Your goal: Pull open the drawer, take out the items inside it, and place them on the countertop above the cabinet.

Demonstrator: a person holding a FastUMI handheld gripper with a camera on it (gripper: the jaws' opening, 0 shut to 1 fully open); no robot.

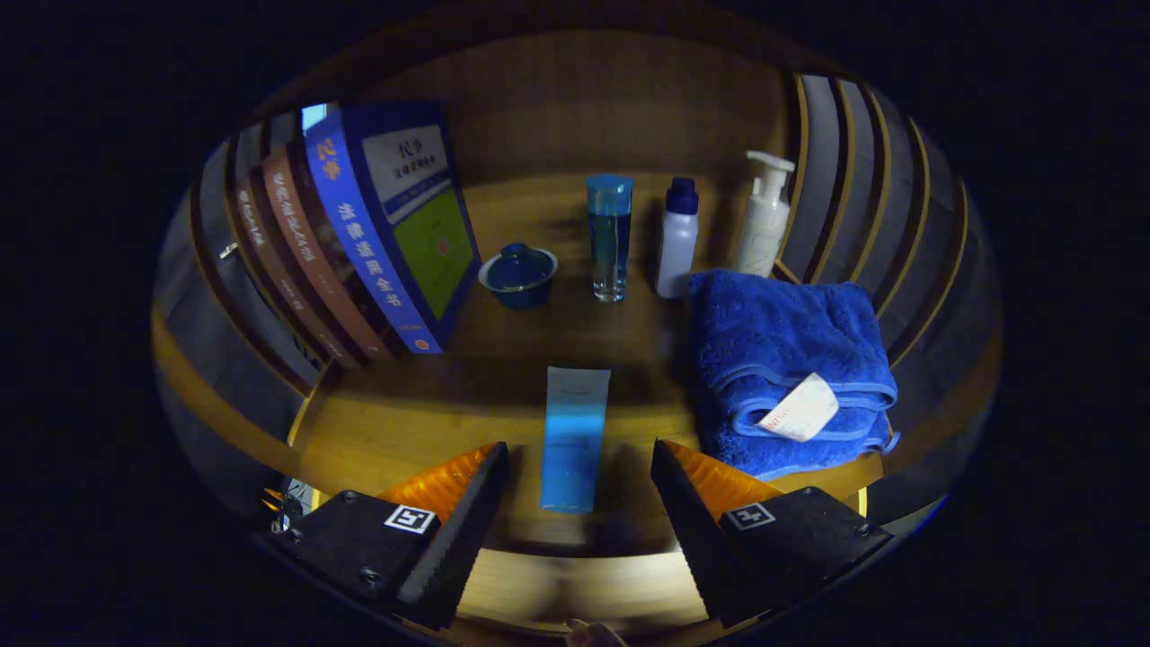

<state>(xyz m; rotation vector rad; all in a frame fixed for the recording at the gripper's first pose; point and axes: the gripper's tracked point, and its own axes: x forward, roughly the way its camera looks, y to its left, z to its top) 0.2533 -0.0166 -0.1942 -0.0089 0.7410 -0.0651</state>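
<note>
Gripper (579,467) spread wide, blurred tube (573,436) between fingers, towel (791,368) beyond.

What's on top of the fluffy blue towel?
A white tag lies on the folded blue towel. Whatever is under the towel is covered. The gripper is open, the blue tube between its fingers.

The gripper (579,463) is held with its jaws spread wide apart, and nothing is pressed between them. The two fingers (463,530) are pointed forward and slightly downward, one on each side of the centre line. A small part of a fingertip (588,634) is seen just behind the gripper.
</note>
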